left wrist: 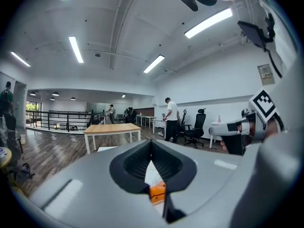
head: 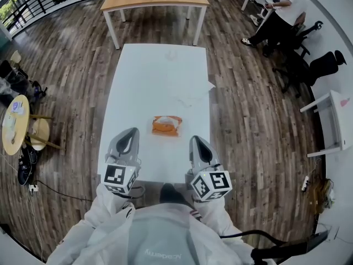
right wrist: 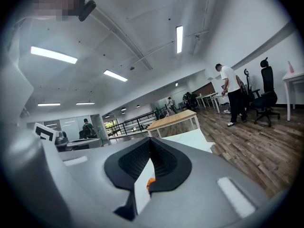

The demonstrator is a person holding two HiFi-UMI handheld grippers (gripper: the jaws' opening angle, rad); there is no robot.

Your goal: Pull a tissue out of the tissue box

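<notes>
A long white rectangular table [head: 160, 76] runs up the middle of the head view. The small orange soft-sided tissue pack [head: 167, 126] lies on its near half, just below the frame's centre. The pack sits ahead of and between the two tools, apart from both. The left gripper [head: 131, 131], a grey two-jaw tool with black ribbed pads, shows at lower left. Its own view has the jaw tips pressed together with nothing pinched, and a sliver of the orange pack shows through the gap behind the tips. The right gripper [head: 195, 140], at lower right, is closed and empty too. Both need to spread before they can take anything. A pale patch [head: 170, 122] shows on the pack's top; it may be the tissue tuft at the slot, but it is too small to be sure. The tissue should be very light, limp and easy to tear, so it is best pinched low on the tuft, near the slot, and drawn straight up. The pack itself looks light, squashy and probably slick on the smooth tabletop. It could lift or slide with the pull, so one tool pressing an orange end down, clear of the slot, seems wise.
</notes>
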